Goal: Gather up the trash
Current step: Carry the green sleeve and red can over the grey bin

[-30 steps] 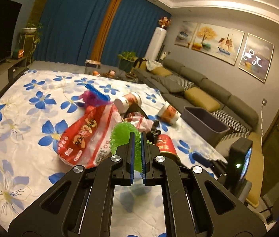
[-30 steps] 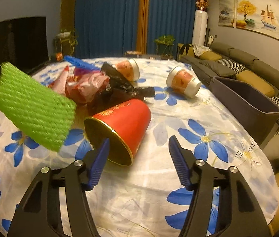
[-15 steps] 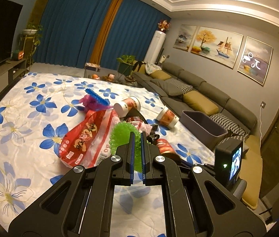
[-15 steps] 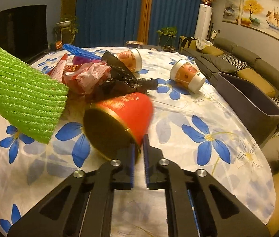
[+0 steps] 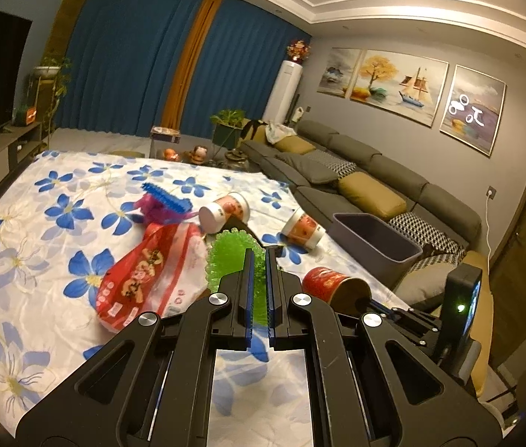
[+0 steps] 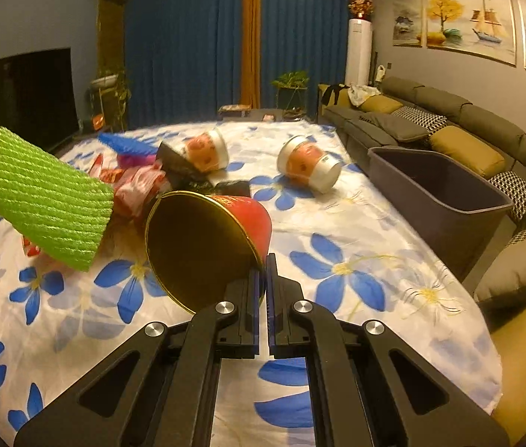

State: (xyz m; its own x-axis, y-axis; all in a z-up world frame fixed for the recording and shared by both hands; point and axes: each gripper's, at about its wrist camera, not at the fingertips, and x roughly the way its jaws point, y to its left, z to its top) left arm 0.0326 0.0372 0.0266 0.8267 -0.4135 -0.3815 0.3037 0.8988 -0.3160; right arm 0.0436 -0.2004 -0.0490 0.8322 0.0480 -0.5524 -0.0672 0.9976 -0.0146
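My left gripper [image 5: 259, 260] is shut on a green foam net sleeve [image 5: 227, 257], which hangs above the flowered tablecloth [image 5: 39, 231]; the same green sleeve [image 6: 43, 195] fills the left of the right wrist view. My right gripper [image 6: 263, 268] is shut on the rim of a red paper cup [image 6: 207, 246] with a gold inside, lifted and tilted with its mouth toward the camera. That red cup [image 5: 331, 285] also shows at the lower right of the left wrist view. A grey bin [image 6: 445, 190] stands at the table's right edge.
Two printed paper cups [image 6: 309, 167] [image 6: 207, 151] lie on their sides farther back. A red snack bag [image 5: 143, 272], black plastic wrap [image 6: 184, 167], and blue and purple scraps [image 5: 166, 203] are piled at centre left. A sofa [image 5: 374, 186] runs along the right.
My right gripper closed on the red cup's rim and raised it off the cloth. The left gripper kept its hold on the green sleeve and barely moved.
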